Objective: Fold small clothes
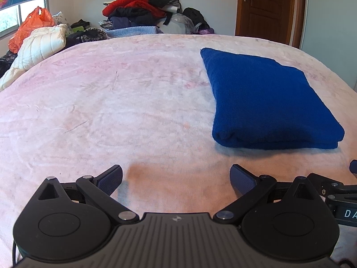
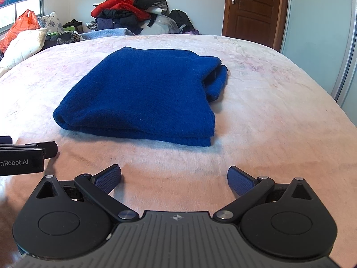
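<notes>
while the blue garment (image 2: 142,93) lies folded into a thick rectangle on the pink bed cover (image 2: 267,116), both tools are held low over the cover on the near side of it. the left gripper (image 1: 176,179) is seen with its jaws spread wide and nothing between them; the garment (image 1: 265,98) is placed ahead of it and to its right, apart from the fingertips. the right gripper (image 2: 174,178) is likewise shown with jaws wide apart and nothing held, the garment being set just ahead and slightly to its left, not touched. layered edges are seen along the garment's near side, and a loose fold is bunched at its far right corner. beyond the garment, at the far edge of the bed, a pile of clothes (image 2: 127,11) in red and black is stacked against the wall. a brown door (image 2: 252,11) is seen to the right of the pile, and an orange bag (image 1: 31,26) to its left by the window.
</notes>
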The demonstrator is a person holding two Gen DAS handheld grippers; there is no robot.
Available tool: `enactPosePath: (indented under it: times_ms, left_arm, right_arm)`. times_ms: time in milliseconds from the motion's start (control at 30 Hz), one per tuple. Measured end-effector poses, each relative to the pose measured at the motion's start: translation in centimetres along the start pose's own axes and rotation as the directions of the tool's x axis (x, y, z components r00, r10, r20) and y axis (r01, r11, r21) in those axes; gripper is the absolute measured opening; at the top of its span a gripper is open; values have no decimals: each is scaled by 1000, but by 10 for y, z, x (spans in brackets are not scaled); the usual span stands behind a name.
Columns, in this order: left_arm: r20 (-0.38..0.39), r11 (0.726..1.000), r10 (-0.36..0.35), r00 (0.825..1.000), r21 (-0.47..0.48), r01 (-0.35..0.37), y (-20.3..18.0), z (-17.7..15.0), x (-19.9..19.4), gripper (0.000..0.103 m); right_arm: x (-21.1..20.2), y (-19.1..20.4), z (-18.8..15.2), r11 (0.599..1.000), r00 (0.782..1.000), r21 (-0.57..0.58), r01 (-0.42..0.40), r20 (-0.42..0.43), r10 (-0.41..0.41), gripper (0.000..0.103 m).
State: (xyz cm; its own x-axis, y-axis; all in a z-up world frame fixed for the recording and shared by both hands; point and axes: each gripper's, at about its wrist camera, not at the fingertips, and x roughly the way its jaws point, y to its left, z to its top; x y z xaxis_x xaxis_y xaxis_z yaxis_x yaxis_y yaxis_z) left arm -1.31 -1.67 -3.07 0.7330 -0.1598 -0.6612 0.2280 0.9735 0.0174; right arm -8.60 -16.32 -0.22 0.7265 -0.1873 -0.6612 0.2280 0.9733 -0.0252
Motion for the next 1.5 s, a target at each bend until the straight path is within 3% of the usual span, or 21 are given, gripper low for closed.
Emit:
enactPosePath:
  times_ms: [167, 400, 1500]
  left_arm:
    - [5, 1000, 18, 1000, 16, -18, 0, 6, -11, 103]
    - [-50, 999, -30, 998, -29, 28, 7, 11, -16, 103]
    - [-70, 1000, 17, 997, 27, -15, 1, 10, -21, 103]
  right_arm:
    - [-11, -1, 4, 1000, 1000, 26, -6, 3, 6, 102]
    - [-22, -5, 10, 999, 1000, 44, -14, 15, 13, 102]
    - [-30, 3, 8, 1000, 1000, 8, -18, 19, 18, 102]
